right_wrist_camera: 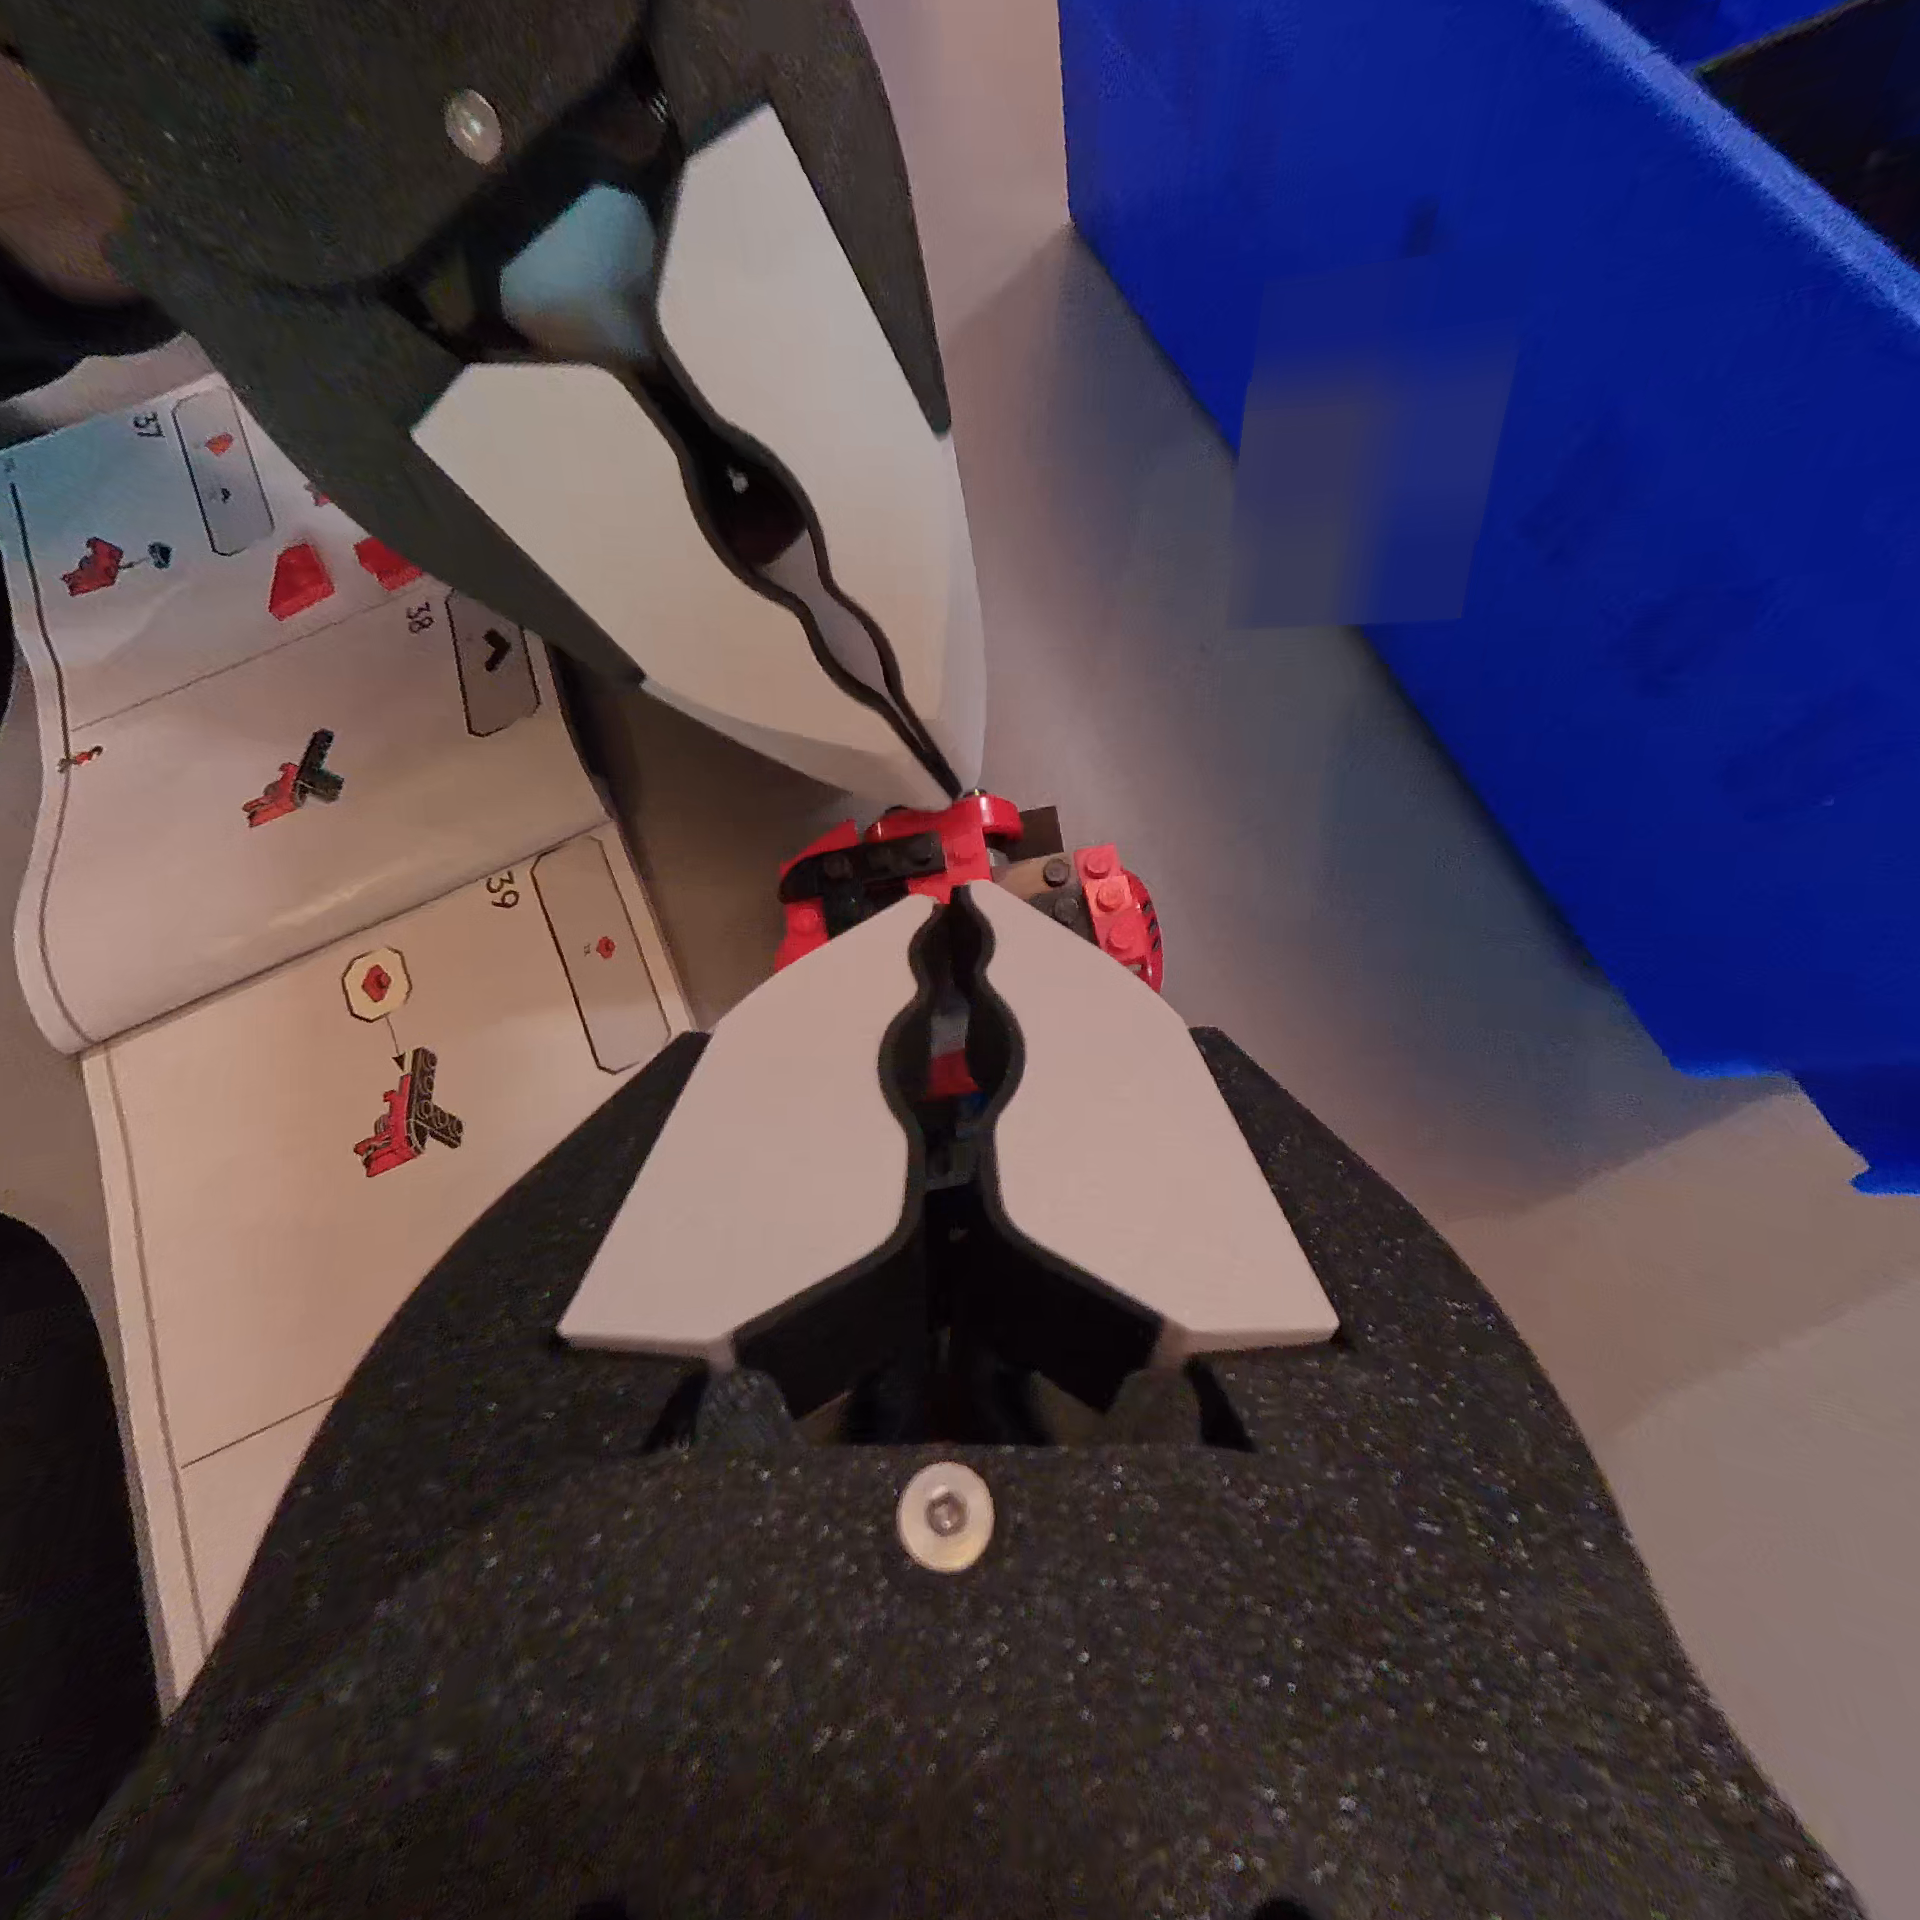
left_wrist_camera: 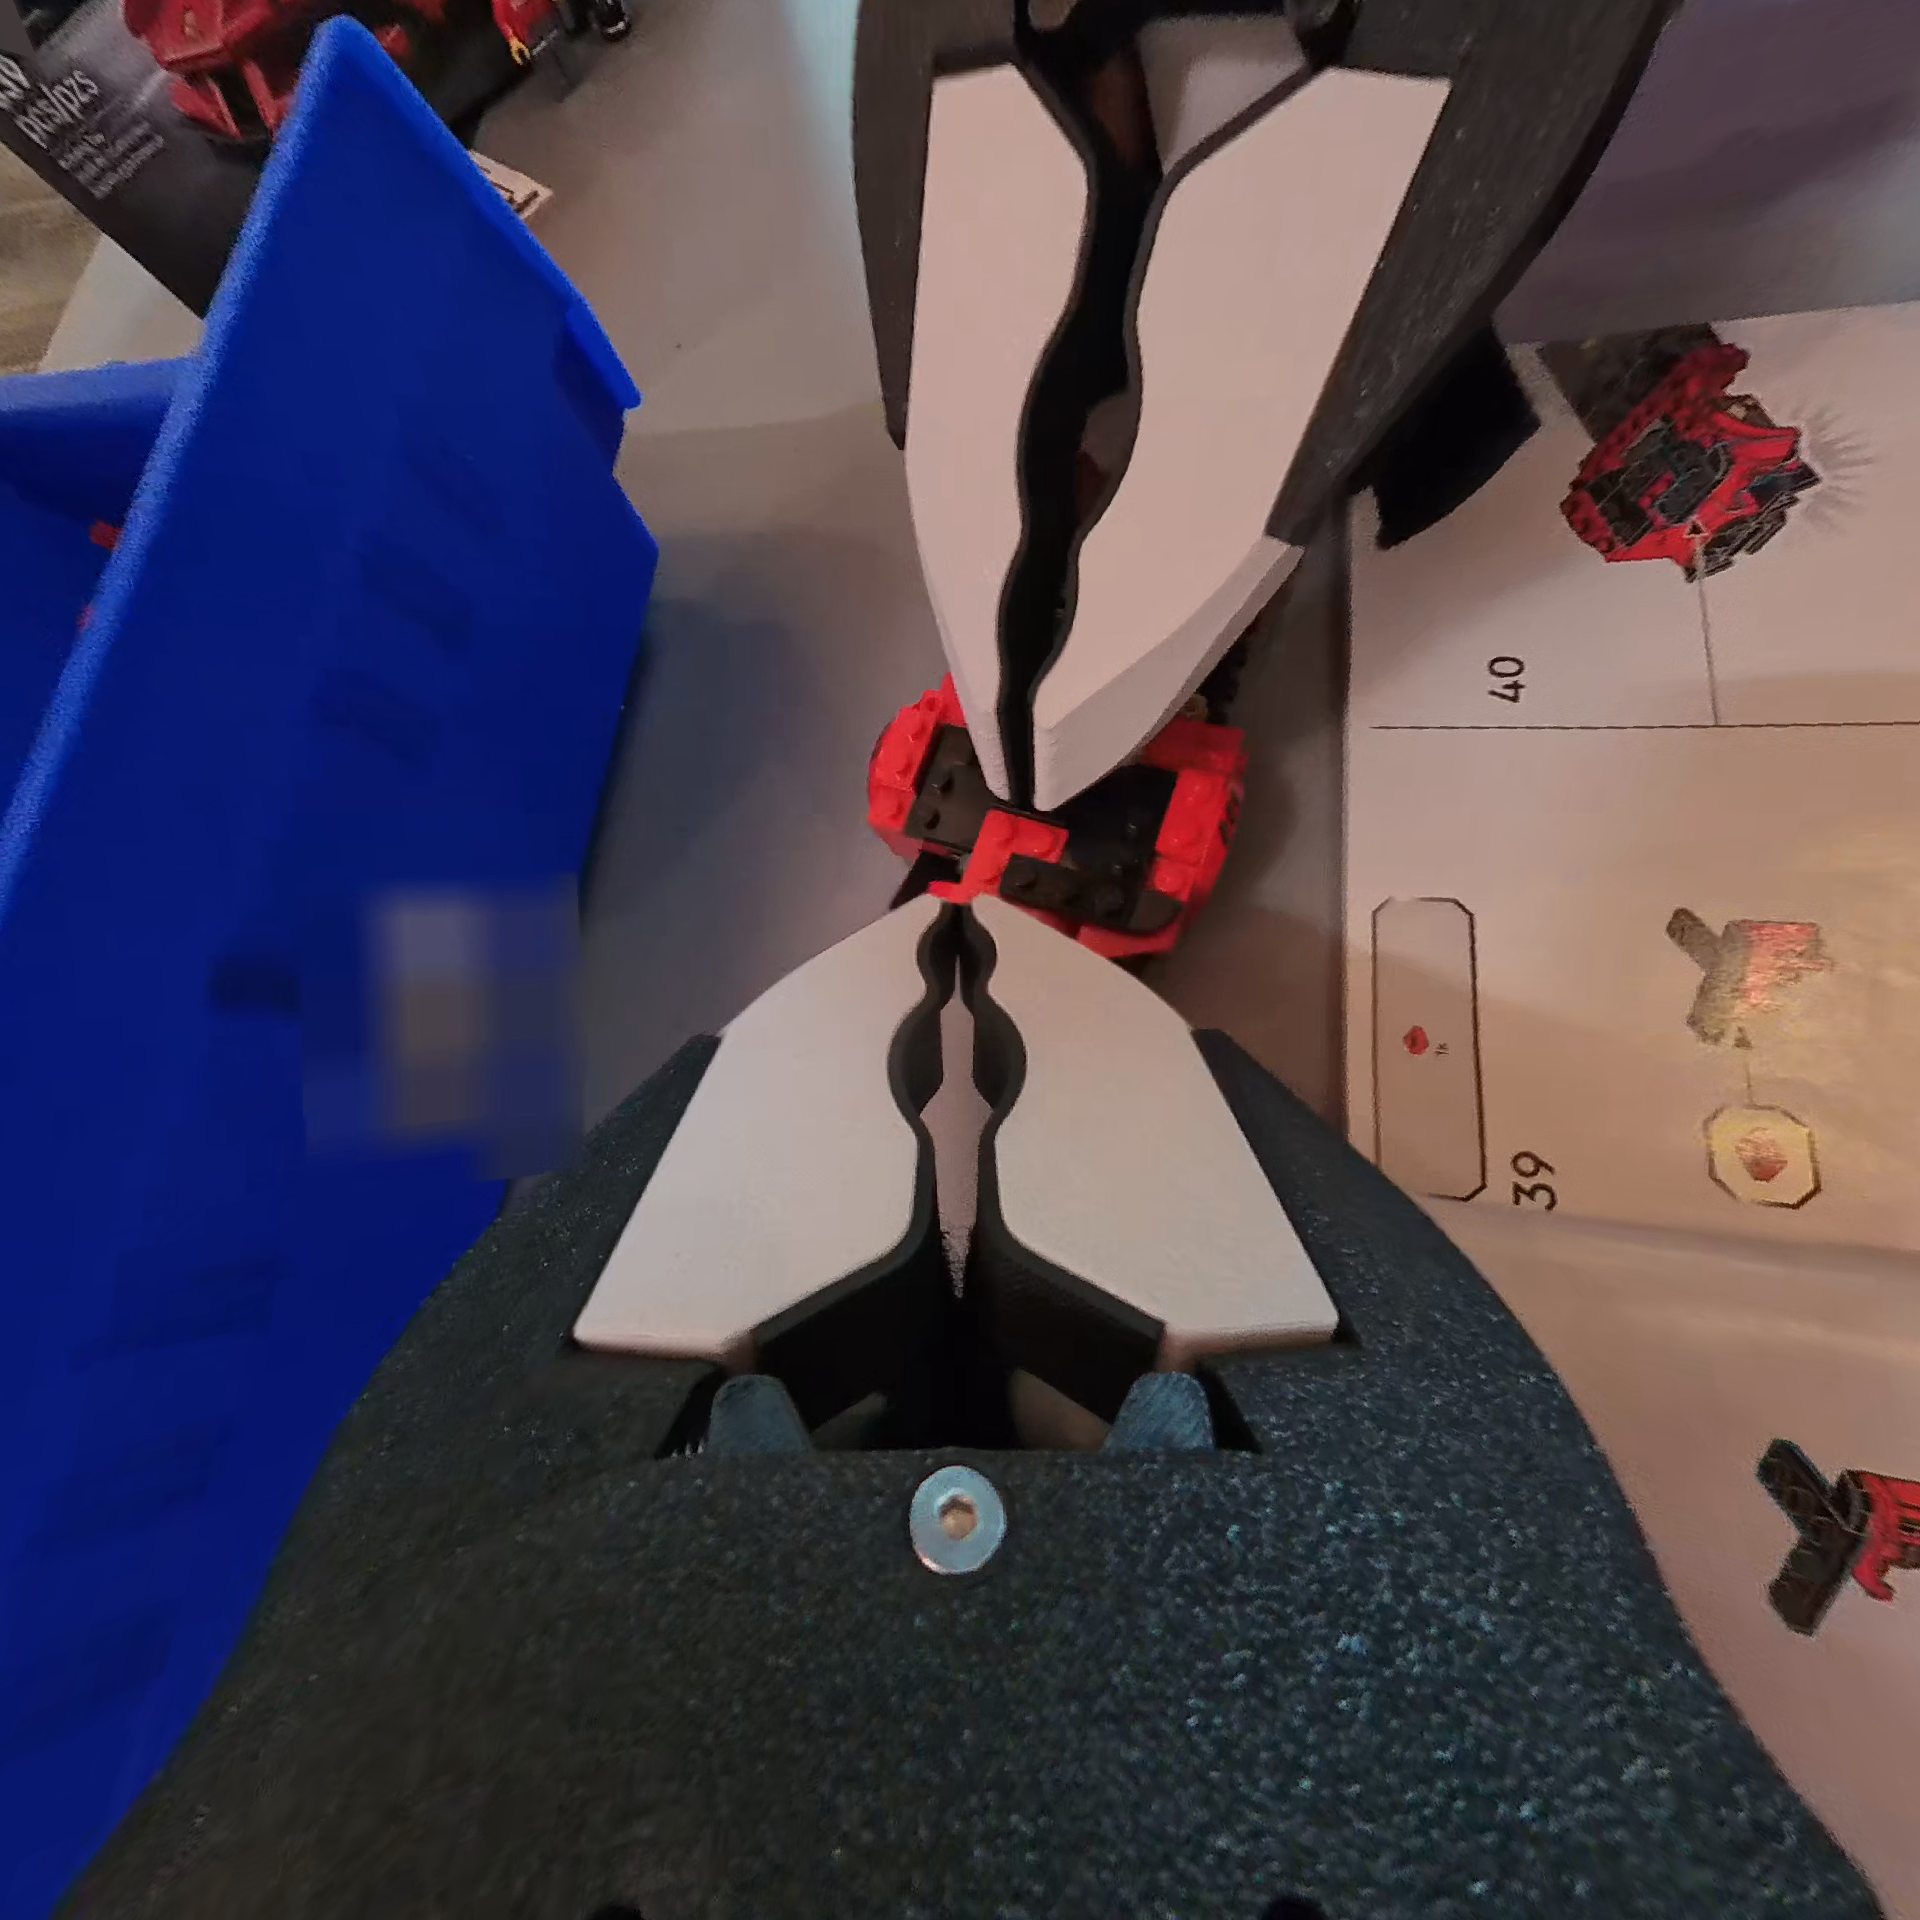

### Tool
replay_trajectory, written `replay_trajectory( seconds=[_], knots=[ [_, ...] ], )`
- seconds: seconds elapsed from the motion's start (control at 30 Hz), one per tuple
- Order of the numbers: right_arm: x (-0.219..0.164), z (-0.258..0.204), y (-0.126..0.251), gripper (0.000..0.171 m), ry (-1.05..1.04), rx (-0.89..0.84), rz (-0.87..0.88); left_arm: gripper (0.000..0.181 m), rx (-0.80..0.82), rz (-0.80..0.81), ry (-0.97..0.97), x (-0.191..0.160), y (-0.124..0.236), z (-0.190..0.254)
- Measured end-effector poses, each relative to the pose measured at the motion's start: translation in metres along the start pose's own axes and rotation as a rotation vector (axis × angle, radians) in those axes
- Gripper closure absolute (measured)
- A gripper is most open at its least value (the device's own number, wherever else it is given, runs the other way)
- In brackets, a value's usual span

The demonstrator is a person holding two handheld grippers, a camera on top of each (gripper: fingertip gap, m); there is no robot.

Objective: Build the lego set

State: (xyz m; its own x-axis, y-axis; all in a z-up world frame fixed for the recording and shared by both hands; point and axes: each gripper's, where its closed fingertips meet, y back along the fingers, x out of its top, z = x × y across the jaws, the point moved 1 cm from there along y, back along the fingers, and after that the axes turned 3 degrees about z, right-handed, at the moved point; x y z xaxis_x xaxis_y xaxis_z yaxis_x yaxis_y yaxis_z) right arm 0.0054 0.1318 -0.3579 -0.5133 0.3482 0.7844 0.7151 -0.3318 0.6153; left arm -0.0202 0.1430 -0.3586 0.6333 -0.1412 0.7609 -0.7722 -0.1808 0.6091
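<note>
A small red and black lego model (left_wrist_camera: 1143, 821) sits low over the grey table between both grippers. My left gripper (left_wrist_camera: 956, 914) is shut, its tips pinching a small red piece (left_wrist_camera: 1003, 847) that rests against the model's top. My right gripper (left_wrist_camera: 1023, 795) comes in from the far side, shut on the model. In the right wrist view my right gripper (right_wrist_camera: 961, 899) is shut on the model (right_wrist_camera: 1112, 894), with part of it showing between the fingers. There the left gripper (right_wrist_camera: 951, 790) holds the red piece (right_wrist_camera: 982, 816) from above.
A blue plastic bin (left_wrist_camera: 312, 727) stands close to the left of the model; it also shows in the right wrist view (right_wrist_camera: 1558, 416). An open instruction booklet (left_wrist_camera: 1610, 1039) (right_wrist_camera: 312, 935) lies on the other side, with two loose red pieces (right_wrist_camera: 301, 582) on it. The lego box (left_wrist_camera: 156, 125) is behind the bin. Left and right tips are no more than a few centimetres apart.
</note>
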Motion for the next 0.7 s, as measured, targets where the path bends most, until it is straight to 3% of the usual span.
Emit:
replay_trajectory(
  seconds=[0.13,0.3,0.7],
  knots=[
    [-0.001,0.000,0.000,0.171,-0.017,0.018,0.031,0.181,-0.005,0.089,-0.018,0.015,0.003,0.000],
    [-0.001,-0.001,0.000,0.171,-0.013,0.024,0.037,0.181,-0.098,0.053,0.021,0.011,-0.008,0.012],
    [-0.002,-0.001,0.000,0.170,-0.027,0.030,0.013,0.181,-0.109,0.060,0.081,0.009,-0.009,0.014]
  ],
)
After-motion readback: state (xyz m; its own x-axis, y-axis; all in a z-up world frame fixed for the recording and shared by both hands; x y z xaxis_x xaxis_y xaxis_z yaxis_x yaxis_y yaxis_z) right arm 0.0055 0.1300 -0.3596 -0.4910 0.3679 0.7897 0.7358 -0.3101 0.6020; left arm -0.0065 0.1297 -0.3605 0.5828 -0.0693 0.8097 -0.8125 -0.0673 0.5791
